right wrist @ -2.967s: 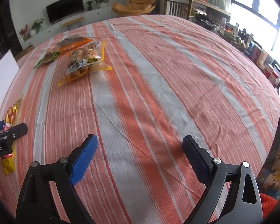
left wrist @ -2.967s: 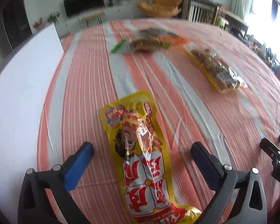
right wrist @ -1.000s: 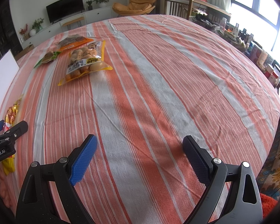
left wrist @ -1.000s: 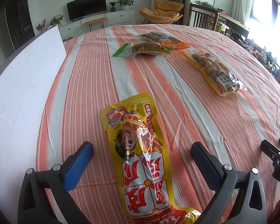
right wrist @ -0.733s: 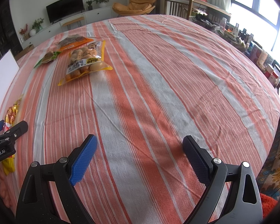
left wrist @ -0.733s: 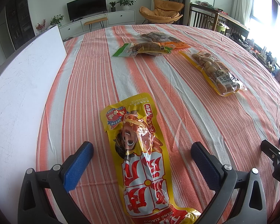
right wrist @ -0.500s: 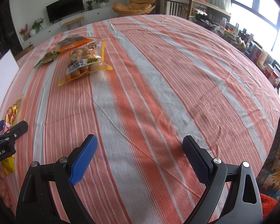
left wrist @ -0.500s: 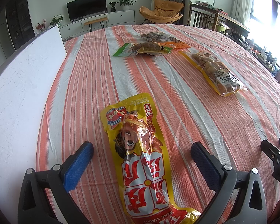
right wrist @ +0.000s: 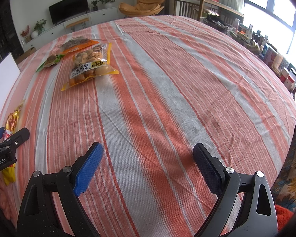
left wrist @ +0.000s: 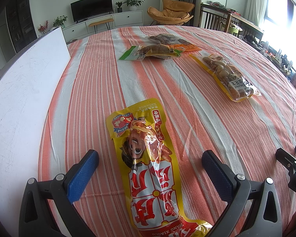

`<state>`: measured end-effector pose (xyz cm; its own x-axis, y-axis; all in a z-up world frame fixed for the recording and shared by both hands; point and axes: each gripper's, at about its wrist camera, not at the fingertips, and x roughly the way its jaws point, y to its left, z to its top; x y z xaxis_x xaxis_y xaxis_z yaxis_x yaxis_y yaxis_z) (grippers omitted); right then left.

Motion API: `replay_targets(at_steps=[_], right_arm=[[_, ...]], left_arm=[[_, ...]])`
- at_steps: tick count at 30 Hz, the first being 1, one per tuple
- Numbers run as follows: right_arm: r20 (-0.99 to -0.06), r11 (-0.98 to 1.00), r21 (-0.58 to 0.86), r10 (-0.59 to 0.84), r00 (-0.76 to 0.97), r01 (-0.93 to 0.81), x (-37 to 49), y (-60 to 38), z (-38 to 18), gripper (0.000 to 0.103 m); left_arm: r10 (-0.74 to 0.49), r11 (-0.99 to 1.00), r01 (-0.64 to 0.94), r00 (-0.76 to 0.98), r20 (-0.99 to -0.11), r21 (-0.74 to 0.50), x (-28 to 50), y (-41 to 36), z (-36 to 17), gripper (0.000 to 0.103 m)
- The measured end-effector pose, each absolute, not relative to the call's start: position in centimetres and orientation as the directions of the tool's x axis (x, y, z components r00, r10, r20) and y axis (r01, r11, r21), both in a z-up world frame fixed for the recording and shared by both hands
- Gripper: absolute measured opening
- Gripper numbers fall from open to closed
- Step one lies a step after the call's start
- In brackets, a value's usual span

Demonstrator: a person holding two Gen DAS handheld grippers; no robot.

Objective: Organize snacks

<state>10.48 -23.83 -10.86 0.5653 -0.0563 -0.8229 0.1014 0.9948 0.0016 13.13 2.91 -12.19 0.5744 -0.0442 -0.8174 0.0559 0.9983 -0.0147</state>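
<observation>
Stretching wide under its orange-and-grey striped cloth (right wrist: 167,90), the bench (right wrist: 294,118) leaves most of its right half bare, all the way to the far and right edges where chairs and a cluttered sill stand beyond. A white board (left wrist: 19,98) runs along the left edge. The left tongs (left wrist: 150,164) are spread wide and grip nothing; a yellow sausage pack (left wrist: 148,158) lies flat on the cloth between their fingers, lengthwise, its near end running under the tongs toward the camera and its top seal pointing away. Its big red characters are upside down from this side, and a strip of Latin lettering near the bottom reads partly "WANG XIAO". The right tongs (right wrist: 148,162) are also wide open and empty, over bare cloth, with the sausage pack well off to their left. Farther up the bench lies a yellow-edged peanut bag (left wrist: 227,79), its white label reading "PEANUT". Just beyond it are a green pack (left wrist: 150,52) and an orange pack (left wrist: 171,40), these two overlapping. The left tongs' body, seen from the right wrist, bears "enRobot.AI".
</observation>
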Motion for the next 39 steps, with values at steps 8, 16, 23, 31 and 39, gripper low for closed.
replay_targets(at_steps=[8, 16, 23, 31, 39], right_arm=[[-0.769, 0.968, 0.228, 0.114, 0.629, 0.103, 10.7, -26.0, -9.2, 0.093], [-0.809, 0.982, 0.175, 0.181, 0.559, -0.066, 21.7, -20.6, -6.9, 0.093], [-0.892, 0.984, 0.004, 0.085, 0.444, -0.180, 26.3, -15.2, -10.8, 0.084], [-0.853, 0.992, 0.058, 0.106, 0.511, -0.108, 16.0, -18.4, -9.7, 0.073], [-0.812, 0.998, 0.018, 0.052, 0.582, -0.064, 11.7, -20.8, -10.7, 0.086]], left_arm=[[-0.044, 0.998, 0.056, 0.575, -0.817, -0.015, 13.1, 2.9, -12.2, 0.103], [-0.044, 0.998, 0.056, 0.575, -0.817, -0.015, 13.0, 2.9, -12.2, 0.103], [-0.044, 0.998, 0.056, 0.574, -0.818, -0.014, 13.3, 2.9, -12.3, 0.103], [-0.043, 0.998, 0.056, 0.574, -0.818, -0.013, 13.2, 2.8, -12.1, 0.103], [-0.044, 0.998, 0.057, 0.574, -0.818, -0.013, 13.2, 2.8, -12.1, 0.103]])
